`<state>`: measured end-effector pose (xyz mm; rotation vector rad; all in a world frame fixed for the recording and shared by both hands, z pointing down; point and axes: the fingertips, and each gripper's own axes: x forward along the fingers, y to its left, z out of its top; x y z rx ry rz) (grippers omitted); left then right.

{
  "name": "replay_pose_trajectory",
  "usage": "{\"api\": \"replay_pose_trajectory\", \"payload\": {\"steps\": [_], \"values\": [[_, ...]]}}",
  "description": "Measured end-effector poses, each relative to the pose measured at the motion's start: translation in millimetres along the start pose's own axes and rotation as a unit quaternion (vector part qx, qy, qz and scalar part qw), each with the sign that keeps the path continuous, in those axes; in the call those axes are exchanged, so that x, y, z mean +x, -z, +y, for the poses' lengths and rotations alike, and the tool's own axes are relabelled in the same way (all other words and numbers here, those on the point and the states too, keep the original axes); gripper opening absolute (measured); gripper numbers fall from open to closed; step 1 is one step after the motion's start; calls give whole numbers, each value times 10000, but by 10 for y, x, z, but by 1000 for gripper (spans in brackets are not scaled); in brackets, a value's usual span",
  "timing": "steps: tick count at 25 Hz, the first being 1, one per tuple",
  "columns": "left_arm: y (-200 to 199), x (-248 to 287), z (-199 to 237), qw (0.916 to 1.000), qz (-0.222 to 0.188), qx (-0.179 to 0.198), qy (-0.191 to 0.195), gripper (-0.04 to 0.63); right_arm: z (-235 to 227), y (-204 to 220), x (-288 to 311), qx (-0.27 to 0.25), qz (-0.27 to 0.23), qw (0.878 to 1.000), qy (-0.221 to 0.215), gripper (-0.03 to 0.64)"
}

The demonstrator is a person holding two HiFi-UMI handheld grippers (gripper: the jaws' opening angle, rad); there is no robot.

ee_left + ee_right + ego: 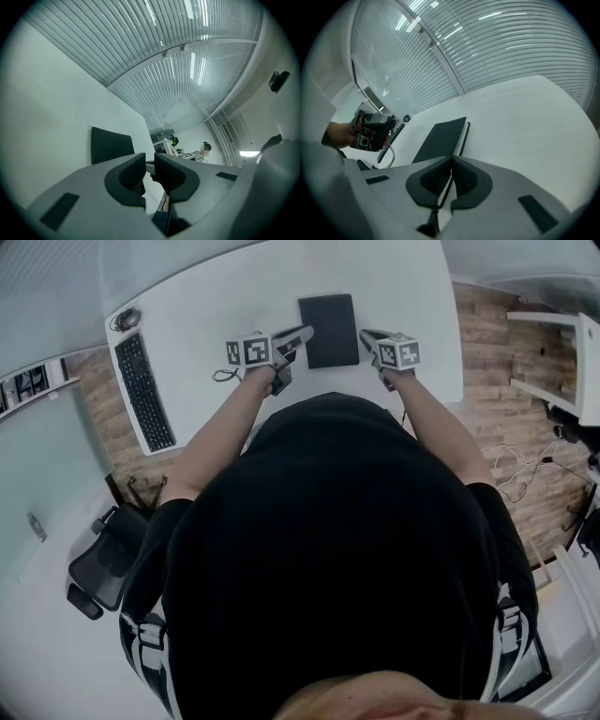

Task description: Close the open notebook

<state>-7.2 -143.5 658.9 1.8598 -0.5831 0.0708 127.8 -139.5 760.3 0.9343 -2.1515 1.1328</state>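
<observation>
The black notebook (328, 329) lies closed and flat on the white desk (206, 306), cover up. My left gripper (298, 335) hovers just off its left edge, jaws a narrow gap apart with nothing between them (150, 165); the notebook (111, 146) shows as a dark slab beyond its left jaw. My right gripper (367, 336) is at the notebook's right edge, shut and empty (451, 161). The right gripper view has the notebook (440, 136) ahead, its pale page edge along the right side, and the left gripper (370, 131) in a hand at the far left.
A black keyboard (143, 390) lies at the desk's left, with a small dark object (125, 320) beyond it and a thin cable (223, 376) near my left gripper. An office chair (103, 559) stands on the wooden floor at the lower left. A distant person (205, 149) sits across the room.
</observation>
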Motion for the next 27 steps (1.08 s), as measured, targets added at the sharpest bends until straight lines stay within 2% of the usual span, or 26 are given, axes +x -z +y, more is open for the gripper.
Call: {"api": "replay_pose_trajectory", "payload": {"steps": [6, 10, 15, 21, 27], "values": [[50, -339, 42, 9992, -245, 197, -244, 57, 180, -139, -199, -214, -365, 9991, 29, 35], [31, -620, 112, 9942, -532, 635, -684, 44, 360, -206, -340, -345, -625, 9974, 30, 35], [77, -971, 41, 9909, -730, 856, -742, 37, 669, -166, -526, -477, -968, 9941, 68, 35], [-31, -1008, 22, 9877, -819, 1058, -808, 34, 656, -307, -636, -623, -1135, 9914, 165, 35], [31, -1127, 6, 9857, -840, 1167, -875, 34, 739, -320, -776, -711, -1263, 9890, 289, 35]]}}
